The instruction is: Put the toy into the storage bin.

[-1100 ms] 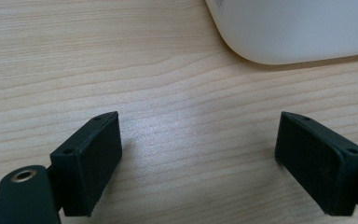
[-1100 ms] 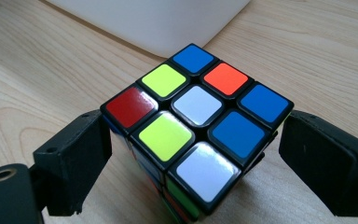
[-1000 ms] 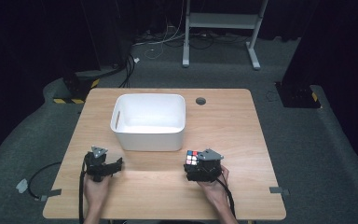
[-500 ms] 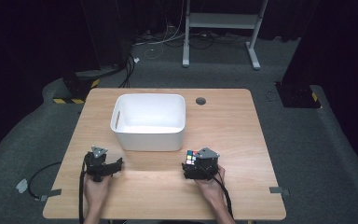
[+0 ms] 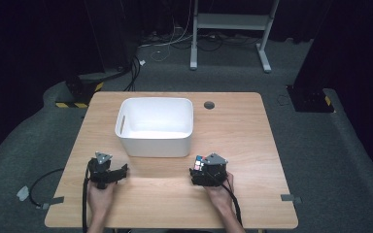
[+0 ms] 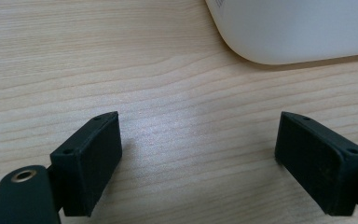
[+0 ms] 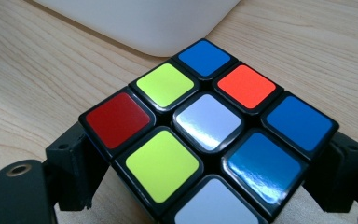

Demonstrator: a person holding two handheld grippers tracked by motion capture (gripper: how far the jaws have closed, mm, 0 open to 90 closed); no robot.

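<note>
A Rubik's cube rests on the wooden table just in front of the white bin's right corner. My right gripper has just been closing its jaws, and they now sit against the cube's two sides. In the right gripper view the cube shows red, yellow, white, blue and orange stickers between the black fingers. My left gripper lies low on the table at the left front. Its jaws stand wide apart with bare wood between them.
The white plastic bin stands mid-table, its wall close ahead of the left gripper and its corner just beyond the cube. A cable hole sits right of the bin. Black cables trail off the front edge.
Both hands keep their places. No shift of the cube or the bin shows in the high view.
</note>
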